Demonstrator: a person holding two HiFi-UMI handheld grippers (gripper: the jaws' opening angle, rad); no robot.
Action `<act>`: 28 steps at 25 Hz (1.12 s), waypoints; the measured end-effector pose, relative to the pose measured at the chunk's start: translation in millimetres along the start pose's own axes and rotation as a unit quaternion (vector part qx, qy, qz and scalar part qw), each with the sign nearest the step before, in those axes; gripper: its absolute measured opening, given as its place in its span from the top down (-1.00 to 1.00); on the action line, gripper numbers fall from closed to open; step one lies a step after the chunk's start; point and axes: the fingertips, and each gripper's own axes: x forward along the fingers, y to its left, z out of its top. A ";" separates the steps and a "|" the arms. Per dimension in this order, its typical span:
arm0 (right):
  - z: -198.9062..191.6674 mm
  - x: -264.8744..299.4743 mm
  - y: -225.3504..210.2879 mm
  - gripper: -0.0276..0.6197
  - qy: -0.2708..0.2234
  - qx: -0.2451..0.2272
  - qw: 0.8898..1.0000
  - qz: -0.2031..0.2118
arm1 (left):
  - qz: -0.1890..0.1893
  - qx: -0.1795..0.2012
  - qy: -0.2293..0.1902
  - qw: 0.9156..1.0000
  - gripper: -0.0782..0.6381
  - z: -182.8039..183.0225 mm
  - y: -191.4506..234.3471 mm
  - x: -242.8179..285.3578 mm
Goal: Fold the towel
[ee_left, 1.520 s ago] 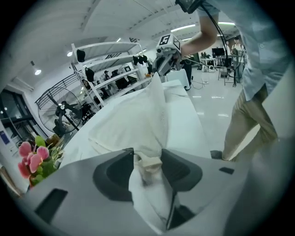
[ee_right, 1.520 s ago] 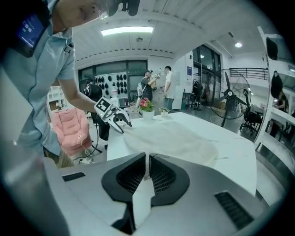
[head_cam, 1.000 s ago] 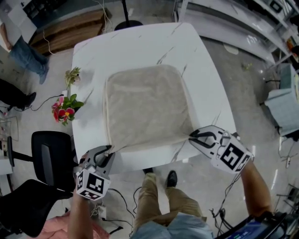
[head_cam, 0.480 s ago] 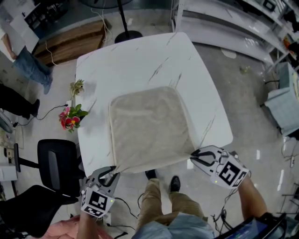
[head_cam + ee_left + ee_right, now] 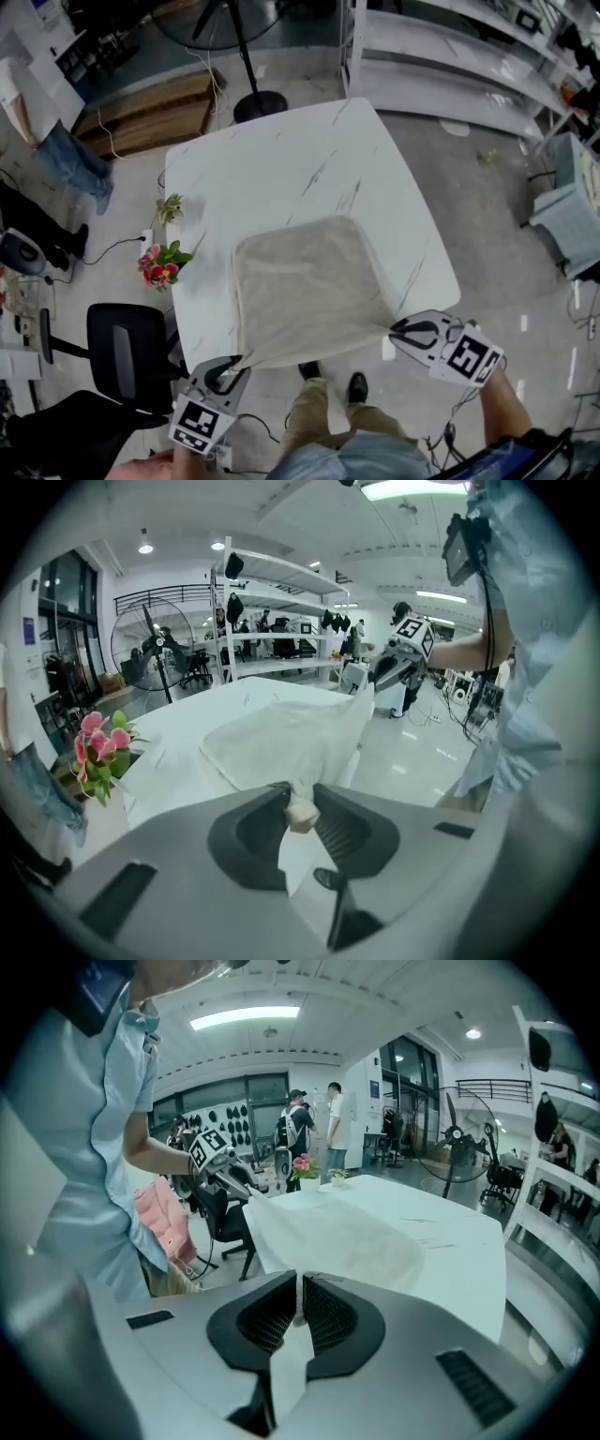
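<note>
A beige towel (image 5: 309,286) lies spread on the white marble table (image 5: 281,169), its near edge lifted and stretched past the table's front edge. My left gripper (image 5: 238,363) is shut on the towel's near left corner, which shows bunched between the jaws in the left gripper view (image 5: 301,808). At the near right corner my right gripper (image 5: 395,328) is shut on the cloth, a thin fold of towel (image 5: 298,1309) clamped between its ribbed pads. The towel (image 5: 347,1237) hangs taut between the two corners.
A pot of pink flowers (image 5: 161,267) and a black chair (image 5: 117,352) stand left of the table. A fan stand (image 5: 258,101) and white shelving (image 5: 450,56) are beyond it. A person (image 5: 56,155) stands far left. My own shoes (image 5: 356,386) are under the front edge.
Both grippers have pulled back and up with their corners. The towel has slid toward the table's front edge, its near edge now off the table.
</note>
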 end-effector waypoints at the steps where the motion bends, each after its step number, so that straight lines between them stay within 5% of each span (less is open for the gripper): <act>1: 5.8 -0.9 -5.5 0.81 -0.007 0.010 1.000 -0.002 | -0.007 -0.012 -0.005 1.000 0.58 7.3 3.4 -0.9; 9: 47.1 0.5 -63.2 0.81 -0.050 0.058 0.996 -0.055 | 0.004 -0.027 -0.040 0.999 0.56 55.2 57.8 7.4; 16: 71.2 5.3 -120.0 0.81 -0.073 0.083 0.991 -0.080 | 0.032 -0.102 -0.069 0.992 0.56 98.6 110.4 23.4; 28: 68.4 57.7 -208.2 0.79 -0.060 0.121 0.987 -0.091 | 0.091 -0.155 0.016 0.983 0.52 90.7 184.2 95.1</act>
